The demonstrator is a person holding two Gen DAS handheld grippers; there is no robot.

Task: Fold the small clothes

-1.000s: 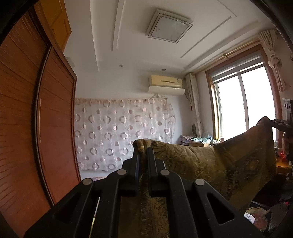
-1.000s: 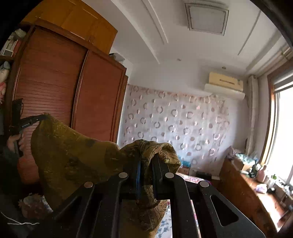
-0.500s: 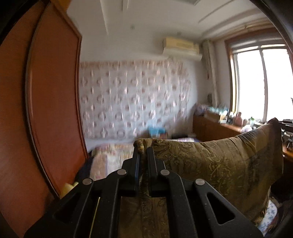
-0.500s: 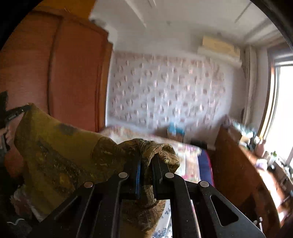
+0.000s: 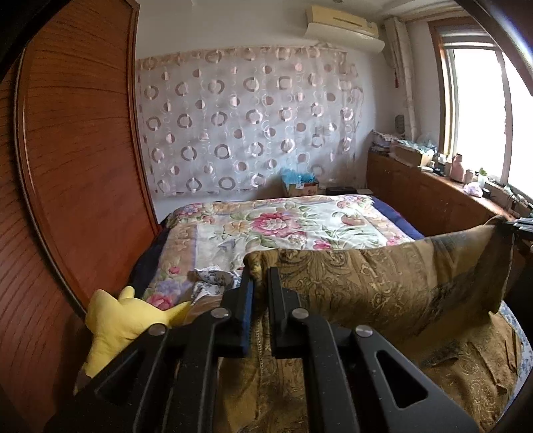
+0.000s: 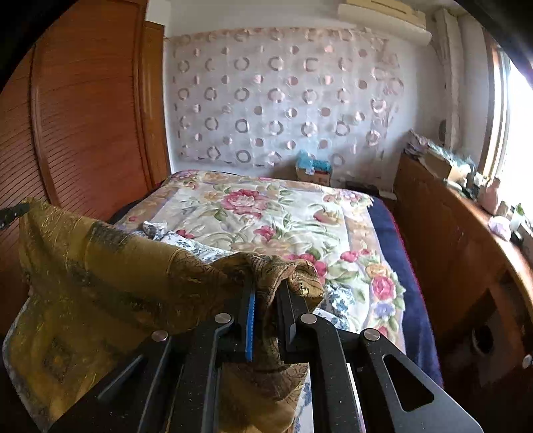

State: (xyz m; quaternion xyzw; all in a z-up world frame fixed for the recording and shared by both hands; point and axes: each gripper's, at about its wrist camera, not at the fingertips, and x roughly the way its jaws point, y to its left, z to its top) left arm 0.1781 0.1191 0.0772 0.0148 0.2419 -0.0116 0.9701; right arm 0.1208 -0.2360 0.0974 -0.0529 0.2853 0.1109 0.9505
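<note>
Both tongs, left [image 5: 259, 276] and right [image 6: 266, 288], tilt downward with jaws clamped nearly shut, level with each other.

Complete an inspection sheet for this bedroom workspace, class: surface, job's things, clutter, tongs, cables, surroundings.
Surface: bed with floral quilt, navy sheet at its edge.
Job's things: gold patterned garment stretched between both tongs, lower part resting on the bed.
Clutter: yellow plush toy at the bedside; blue-and-white floral cloth on the quilt.
Tongs: left tongs shut on one garment corner; right tongs shut on the other.
Cables: nothing seen.
Surroundings: wooden wardrobe, circle-print curtain, air conditioner, window, cluttered wooden cabinet.
</note>
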